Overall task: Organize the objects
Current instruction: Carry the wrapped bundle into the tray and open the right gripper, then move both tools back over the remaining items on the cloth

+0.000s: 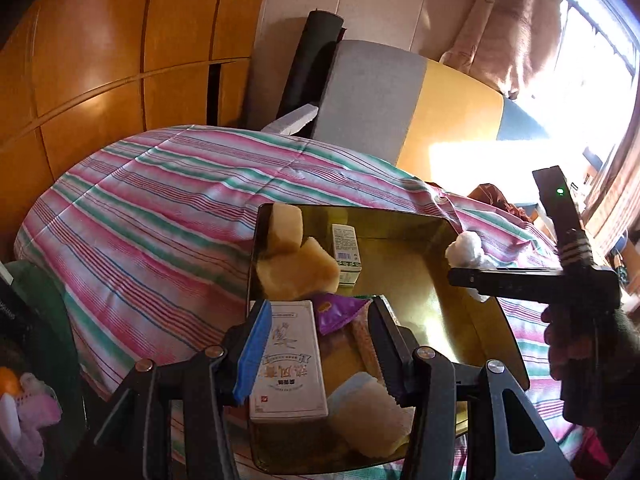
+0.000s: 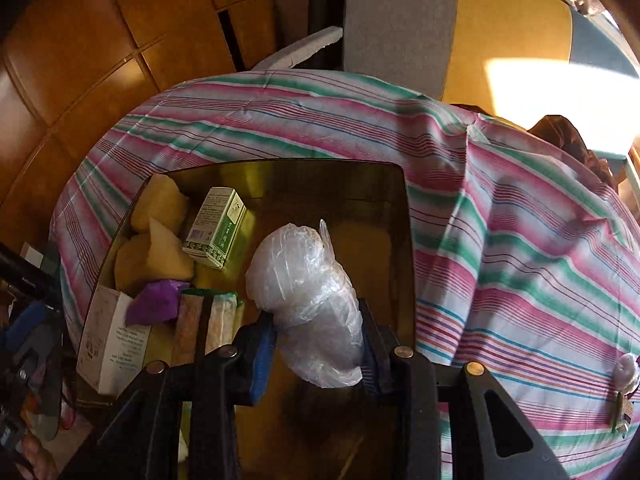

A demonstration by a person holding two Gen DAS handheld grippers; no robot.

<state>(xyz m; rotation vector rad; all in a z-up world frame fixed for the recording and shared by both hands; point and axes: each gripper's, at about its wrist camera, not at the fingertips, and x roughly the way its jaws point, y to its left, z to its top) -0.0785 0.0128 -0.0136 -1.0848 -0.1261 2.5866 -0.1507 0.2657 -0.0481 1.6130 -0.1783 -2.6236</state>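
Striped bedspread [image 1: 152,208], wooden wardrobe [image 1: 100,60], grey-and-yellow panel [image 1: 400,104], pinkish curtain [image 1: 516,24] by the window.

glossy metal tin [image 2: 404,216], crinkly clear plastic bag [image 2: 312,300], striped cloth bedspread [image 2: 520,240]

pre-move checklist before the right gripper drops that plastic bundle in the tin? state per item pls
1. Grip on load: right gripper is shut on the plastic-wrapped bundle, both pads touching it: ok.
2. Bundle over the gold tin, not over the striped bedspread: ok.
3. Bare tin floor below the bundle: mostly hidden by the bundle: cannot tell.
4. Clearance from the green box and the snack packets to its left: apart, but close: ok.
5. Left gripper out of the drop path: open over the white box at the tin's other side: ok.
6. Stray white ball on the bedspread, outside the tin: not ok.
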